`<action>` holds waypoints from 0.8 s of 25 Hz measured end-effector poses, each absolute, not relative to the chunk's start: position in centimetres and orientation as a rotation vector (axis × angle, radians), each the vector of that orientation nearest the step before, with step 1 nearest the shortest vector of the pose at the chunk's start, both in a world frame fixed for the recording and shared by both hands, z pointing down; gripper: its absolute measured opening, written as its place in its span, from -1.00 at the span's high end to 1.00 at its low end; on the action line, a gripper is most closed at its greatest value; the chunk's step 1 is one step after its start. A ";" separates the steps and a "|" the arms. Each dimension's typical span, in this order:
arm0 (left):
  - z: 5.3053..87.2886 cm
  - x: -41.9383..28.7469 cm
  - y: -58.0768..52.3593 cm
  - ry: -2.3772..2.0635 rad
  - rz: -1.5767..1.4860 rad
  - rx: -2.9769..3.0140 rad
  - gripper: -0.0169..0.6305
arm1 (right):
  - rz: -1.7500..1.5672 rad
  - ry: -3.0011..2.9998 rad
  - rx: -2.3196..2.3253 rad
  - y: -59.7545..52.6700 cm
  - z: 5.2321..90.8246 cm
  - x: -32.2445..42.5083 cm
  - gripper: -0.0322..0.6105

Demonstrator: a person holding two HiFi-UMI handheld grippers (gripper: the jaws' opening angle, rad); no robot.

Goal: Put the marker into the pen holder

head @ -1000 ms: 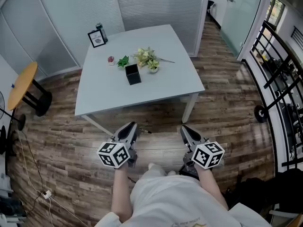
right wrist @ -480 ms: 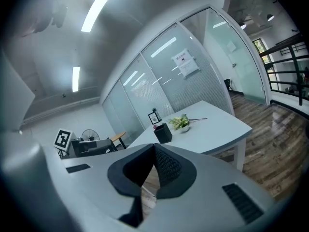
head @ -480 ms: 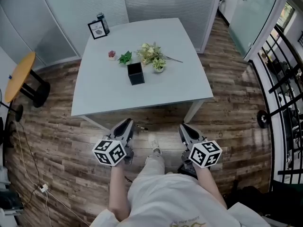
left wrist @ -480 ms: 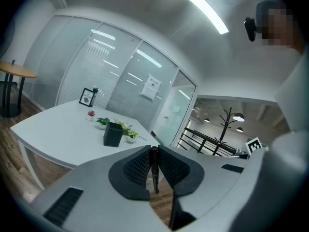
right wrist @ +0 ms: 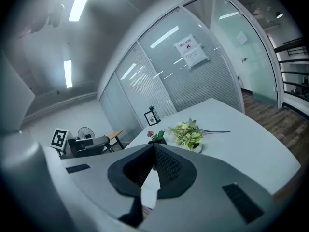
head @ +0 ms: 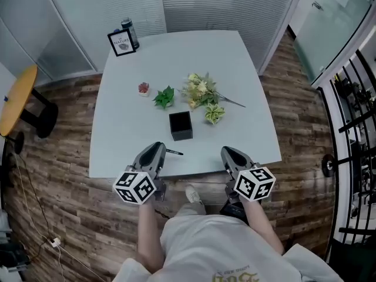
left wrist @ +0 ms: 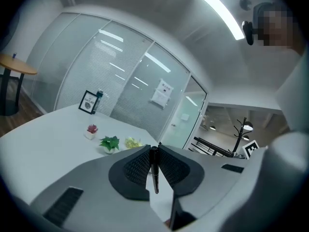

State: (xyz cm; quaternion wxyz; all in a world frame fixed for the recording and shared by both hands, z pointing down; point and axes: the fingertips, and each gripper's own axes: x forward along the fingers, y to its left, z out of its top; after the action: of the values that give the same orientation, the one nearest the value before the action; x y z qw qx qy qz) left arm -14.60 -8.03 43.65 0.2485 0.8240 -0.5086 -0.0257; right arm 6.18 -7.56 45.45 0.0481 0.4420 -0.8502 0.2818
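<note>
A black square pen holder (head: pixel 180 126) stands near the middle of the white table (head: pixel 123 140). My left gripper (head: pixel 157 148) is over the table's near edge, a little to the near left of the holder, and is shut on a black marker (head: pixel 174 153) that sticks out to the right. In the left gripper view the marker (left wrist: pixel 154 170) lies crosswise between the ribbed pads (left wrist: pixel 137 166) of that gripper (left wrist: pixel 153 148). My right gripper (head: pixel 227 152) hangs over the near edge to the holder's right. Seen in its own view, that gripper (right wrist: pixel 154 146) has its tips together and nothing between them.
Behind the holder lie a bunch of flowers (head: pixel 201 90), a small green plant (head: pixel 164 97), a tiny red plant in a pot (head: pixel 143 88) and another small pot plant (head: pixel 214 113). A framed sign (head: pixel 121 42) and a bottle (head: pixel 126 25) stand at the far left corner. A round orange side table (head: pixel 14 98) is at the left, and a black railing (head: pixel 358 128) at the right.
The person has walked up to the table. Both grippers, earlier over the wooden floor, now reach the table's near edge. The left one still holds the marker.
</note>
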 end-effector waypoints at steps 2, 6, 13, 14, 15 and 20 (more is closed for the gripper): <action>43.6 -15.8 -11.3 -1.384 -0.074 2.246 0.79 | 0.845 -2.583 1.353 -10.4 45.4 5.1 0.85; 43.8 -16.7 -15.8 -1.347 -0.069 2.265 0.79 | 0.833 -2.545 1.412 -14.1 45.6 4.4 0.85; 44.0 -16.3 -18.7 -1.303 -0.055 2.302 0.79 | 0.846 -2.538 1.462 -16.5 45.5 4.6 0.85; 43.8 -16.3 -18.7 -1.307 -0.054 2.305 0.79 | 0.842 -2.542 1.457 -16.7 45.3 4.4 0.85; 43.5 -16.4 -18.8 -1.315 -0.052 2.312 0.79 | 0.836 -2.546 1.451 -16.9 45.0 4.3 0.85; 42.4 -16.6 -19.2 -1.370 -0.020 2.357 0.79 | 0.818 -2.581 1.413 -18.2 44.2 3.5 0.85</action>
State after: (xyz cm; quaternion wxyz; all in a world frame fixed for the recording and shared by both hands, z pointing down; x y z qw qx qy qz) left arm -16.61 -19.20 42.38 0.2060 0.8460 -0.4916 -0.0070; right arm 3.45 -18.24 44.17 0.0438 0.4621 -0.8444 0.2675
